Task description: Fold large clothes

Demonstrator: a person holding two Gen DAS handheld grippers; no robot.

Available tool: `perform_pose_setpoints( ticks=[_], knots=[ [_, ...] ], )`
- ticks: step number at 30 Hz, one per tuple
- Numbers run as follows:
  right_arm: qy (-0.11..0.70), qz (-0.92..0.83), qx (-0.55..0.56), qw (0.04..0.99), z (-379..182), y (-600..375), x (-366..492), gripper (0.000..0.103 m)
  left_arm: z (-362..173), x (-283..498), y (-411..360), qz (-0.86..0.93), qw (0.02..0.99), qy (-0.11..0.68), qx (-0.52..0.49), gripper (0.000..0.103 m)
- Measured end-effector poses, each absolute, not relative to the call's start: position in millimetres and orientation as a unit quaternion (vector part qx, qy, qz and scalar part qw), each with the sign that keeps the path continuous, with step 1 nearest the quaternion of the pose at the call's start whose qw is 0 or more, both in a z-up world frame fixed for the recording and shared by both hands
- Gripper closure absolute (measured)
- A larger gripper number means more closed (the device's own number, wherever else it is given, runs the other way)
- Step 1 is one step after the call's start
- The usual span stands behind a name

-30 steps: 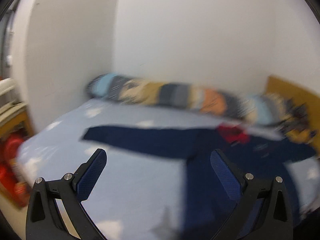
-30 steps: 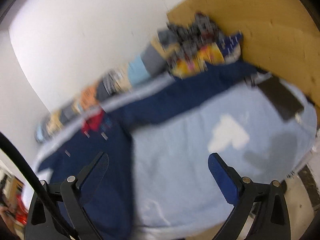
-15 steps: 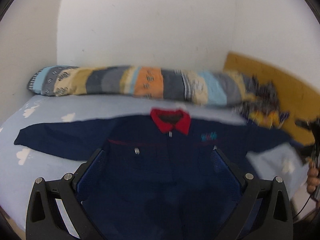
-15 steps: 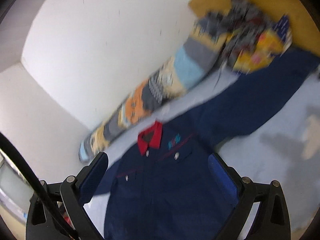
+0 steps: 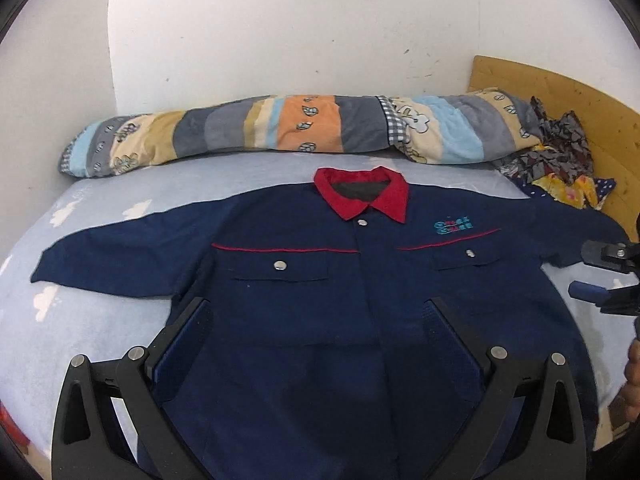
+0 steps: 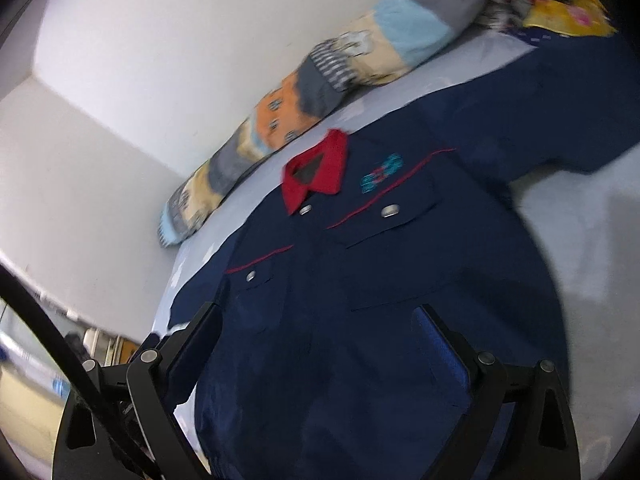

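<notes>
Both tongs empty, jaws wide: left gripper and right gripper hover above lower front of navy jacket. Jacket lies face up on pale blue bed sheet, sleeves spread to both sides, red collar toward striped rolled blanket along white wall. Right-wrist view blurred.

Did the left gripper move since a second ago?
Yes. The left gripper swung right: a second ago it faced the jacket's sleeve, now it faces the red collar, judged against the striped blanket roll.
</notes>
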State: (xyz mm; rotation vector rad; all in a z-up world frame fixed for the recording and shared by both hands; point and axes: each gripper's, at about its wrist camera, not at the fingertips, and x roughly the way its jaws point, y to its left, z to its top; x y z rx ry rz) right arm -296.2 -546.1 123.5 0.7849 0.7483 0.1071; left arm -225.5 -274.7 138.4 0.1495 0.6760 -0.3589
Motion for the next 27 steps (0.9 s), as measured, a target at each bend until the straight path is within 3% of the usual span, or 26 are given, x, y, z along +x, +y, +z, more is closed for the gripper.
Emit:
perform_pose_setpoints(
  ticks=[9,17,27],
  knots=[
    [0.329,0.107,0.296,0.890,152.3,-490.3,-289.9,0.004,141.7,-235.3,-275.0,-0.152,0.938,0.292,0.113,0.000],
    [0.359,0.018,0.150,0.921,158.2,-450.8,-286.1,0.005,142.2,-233.8,-265.9,-0.138,0.941,0.292,0.104,0.000],
    [0.337,-0.140,-0.077,0.928,166.5,-416.8,-288.3,0.005,141.2,-234.8,-265.6,-0.138,0.940,0.294,0.109,0.000]
  ],
)
